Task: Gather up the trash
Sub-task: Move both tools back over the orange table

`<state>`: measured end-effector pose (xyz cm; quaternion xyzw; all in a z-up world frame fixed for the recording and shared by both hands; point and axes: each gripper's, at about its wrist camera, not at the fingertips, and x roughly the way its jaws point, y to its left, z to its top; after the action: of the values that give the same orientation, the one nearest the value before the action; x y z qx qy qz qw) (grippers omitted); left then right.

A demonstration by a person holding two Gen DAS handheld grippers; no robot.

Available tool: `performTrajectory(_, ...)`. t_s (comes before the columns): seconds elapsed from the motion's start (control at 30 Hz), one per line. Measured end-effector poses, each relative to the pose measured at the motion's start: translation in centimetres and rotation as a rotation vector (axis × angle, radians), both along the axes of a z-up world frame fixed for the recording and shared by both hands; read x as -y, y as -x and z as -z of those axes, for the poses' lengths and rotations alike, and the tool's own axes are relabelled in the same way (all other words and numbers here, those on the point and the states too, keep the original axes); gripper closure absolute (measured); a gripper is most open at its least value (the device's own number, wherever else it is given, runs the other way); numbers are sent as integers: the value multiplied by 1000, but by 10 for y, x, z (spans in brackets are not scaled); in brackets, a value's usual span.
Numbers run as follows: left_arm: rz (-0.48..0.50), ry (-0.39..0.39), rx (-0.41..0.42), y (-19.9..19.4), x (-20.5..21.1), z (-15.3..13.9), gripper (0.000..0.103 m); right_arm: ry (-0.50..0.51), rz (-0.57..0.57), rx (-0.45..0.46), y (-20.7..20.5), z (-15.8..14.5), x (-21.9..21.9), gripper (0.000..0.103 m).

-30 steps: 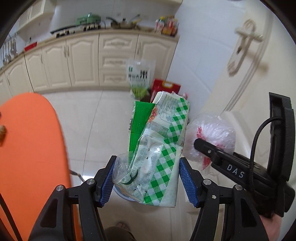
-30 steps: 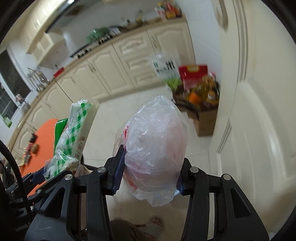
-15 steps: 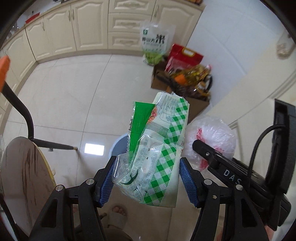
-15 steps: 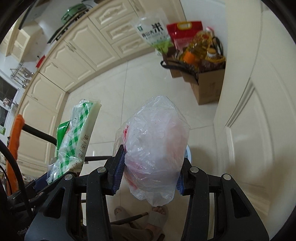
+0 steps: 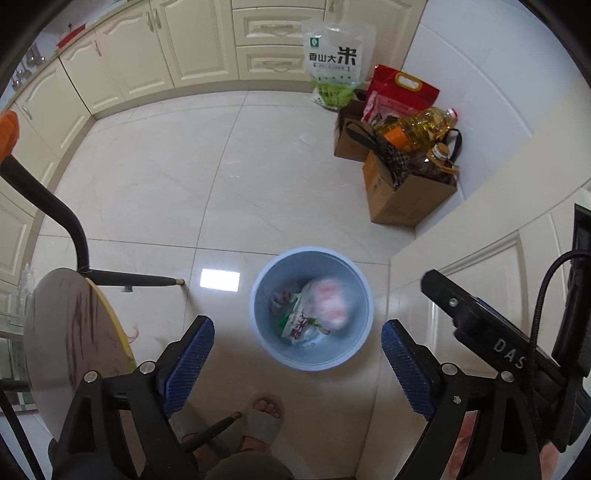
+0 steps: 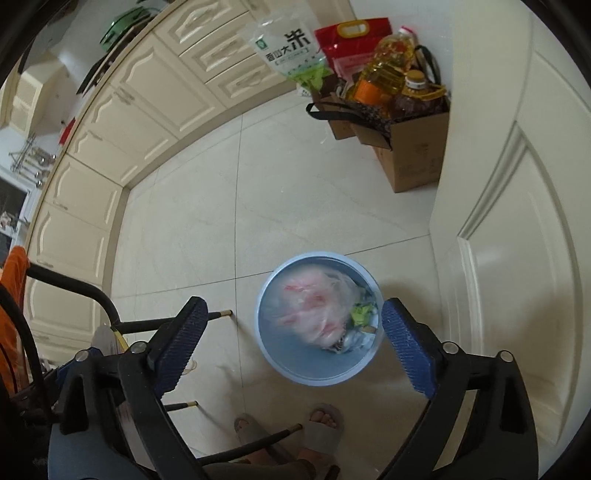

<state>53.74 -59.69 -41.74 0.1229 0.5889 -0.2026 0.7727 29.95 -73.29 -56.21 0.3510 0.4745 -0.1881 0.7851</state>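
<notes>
left gripper (image 5: 297,354): jaws just sprang wide, nothing between them | right gripper (image 6: 291,339): same, empty | green-checked wrapper (image 5: 300,325) and clear plastic bag (image 6: 314,310) now lie in the blue bin (image 5: 264,339) below me | both loads dropped; I judge this round finished

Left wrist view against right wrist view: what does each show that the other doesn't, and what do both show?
Only the left wrist view shows the round wooden stool seat and the right gripper's body. Only the right wrist view shows the green pot on the counter. Both show the blue bin holding the plastic bag, the cardboard box, and open, empty jaws.
</notes>
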Motion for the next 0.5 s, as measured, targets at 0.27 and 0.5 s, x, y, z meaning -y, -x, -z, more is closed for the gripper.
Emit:
performTrajectory(0.27,54,-4,104,46,-3,-29,9,65,46,-1,27,-37,-6,0)
performTrajectory(0.5,102,75,225,101,-31,-85,9,140,75,68,54,-101,-24,0)
